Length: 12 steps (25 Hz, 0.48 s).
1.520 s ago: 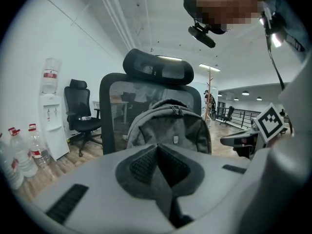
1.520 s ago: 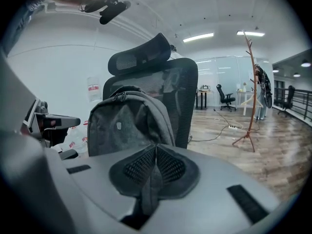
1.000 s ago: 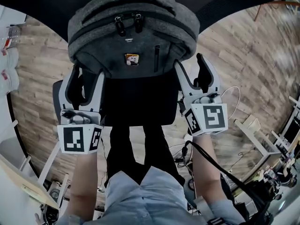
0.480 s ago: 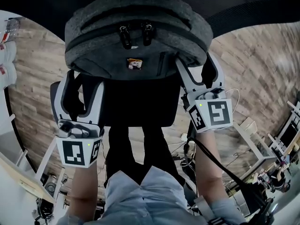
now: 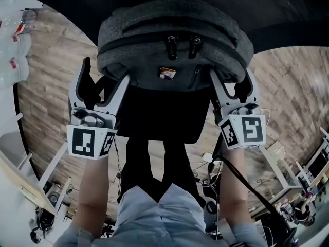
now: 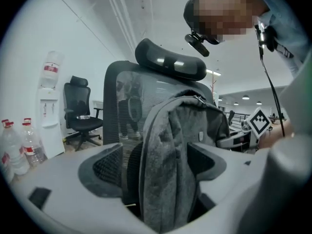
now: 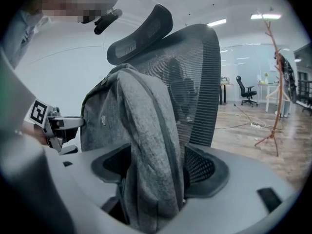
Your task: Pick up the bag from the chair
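A grey backpack [image 5: 175, 40] stands upright on a black mesh office chair [image 5: 159, 120], leaning on its back. My left gripper [image 5: 103, 80] is at the bag's left side and my right gripper [image 5: 235, 84] at its right side. In the left gripper view the bag's [image 6: 168, 160] side edge runs between the jaws of the left gripper [image 6: 156, 168], with a gap to the left pad. The right gripper [image 7: 156, 168] straddles the other edge of the bag [image 7: 146, 145] the same way. Both pairs of jaws have just been opening and neither presses on the bag.
Water bottles [image 6: 14, 150], a water dispenser [image 6: 48, 101] and a second office chair [image 6: 80, 113] stand to the left. A wooden coat stand [image 7: 273, 82] rises on the right. Cables [image 5: 205, 163] lie on the wooden floor beneath the chair.
Both grippers' jaws have spread wider around the bag's sides. The left gripper has moved forward along the bag, and the head view has shifted so the bag sits further right.
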### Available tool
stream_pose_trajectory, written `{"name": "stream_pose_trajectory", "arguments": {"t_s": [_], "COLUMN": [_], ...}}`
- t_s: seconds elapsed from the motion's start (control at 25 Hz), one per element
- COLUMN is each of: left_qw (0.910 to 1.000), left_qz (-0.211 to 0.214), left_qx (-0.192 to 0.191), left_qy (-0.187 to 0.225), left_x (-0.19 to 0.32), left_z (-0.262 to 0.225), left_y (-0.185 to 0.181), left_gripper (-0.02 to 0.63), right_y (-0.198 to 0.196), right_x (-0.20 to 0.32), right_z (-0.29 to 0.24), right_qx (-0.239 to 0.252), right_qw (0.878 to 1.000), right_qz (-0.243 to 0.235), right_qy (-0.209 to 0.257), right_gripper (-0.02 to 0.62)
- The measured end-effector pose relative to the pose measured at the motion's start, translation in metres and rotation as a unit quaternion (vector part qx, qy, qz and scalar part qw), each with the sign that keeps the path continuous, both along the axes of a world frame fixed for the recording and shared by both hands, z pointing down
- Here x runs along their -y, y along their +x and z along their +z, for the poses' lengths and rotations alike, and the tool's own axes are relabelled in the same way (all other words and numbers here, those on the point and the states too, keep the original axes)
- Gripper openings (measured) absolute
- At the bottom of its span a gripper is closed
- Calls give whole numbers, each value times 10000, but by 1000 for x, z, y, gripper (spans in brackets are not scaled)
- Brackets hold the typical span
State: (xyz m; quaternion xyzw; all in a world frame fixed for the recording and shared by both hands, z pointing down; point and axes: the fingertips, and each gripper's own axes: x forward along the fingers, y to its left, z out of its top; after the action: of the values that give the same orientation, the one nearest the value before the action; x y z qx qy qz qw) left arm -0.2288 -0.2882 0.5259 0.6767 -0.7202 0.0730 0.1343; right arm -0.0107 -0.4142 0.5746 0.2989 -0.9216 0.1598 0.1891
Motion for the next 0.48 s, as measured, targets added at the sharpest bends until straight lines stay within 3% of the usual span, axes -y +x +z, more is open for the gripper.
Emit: {"name": "stream_pose_trajectory", "arguments": {"t_s": [0.2, 0.32, 0.48], "left_qw": [9989, 9985, 9988], "left_qz": [436, 477, 355], "left_qx": [-129, -213, -198], "left_qy": [-90, -165, -278], "left_x": [18, 26, 30], "left_z": [12, 18, 21], "left_y": [10, 10, 3], "left_gripper": [400, 399, 309], "right_y": [-15, -19, -24], "right_x": [-3, 0, 2], "right_z": [2, 4, 9], "right_qx": [-20, -52, 7], "right_qw": [9999, 9999, 10000], "right_qz": [-134, -113, -81], "right_qy": [51, 63, -34], "right_gripper": [333, 333, 333]}}
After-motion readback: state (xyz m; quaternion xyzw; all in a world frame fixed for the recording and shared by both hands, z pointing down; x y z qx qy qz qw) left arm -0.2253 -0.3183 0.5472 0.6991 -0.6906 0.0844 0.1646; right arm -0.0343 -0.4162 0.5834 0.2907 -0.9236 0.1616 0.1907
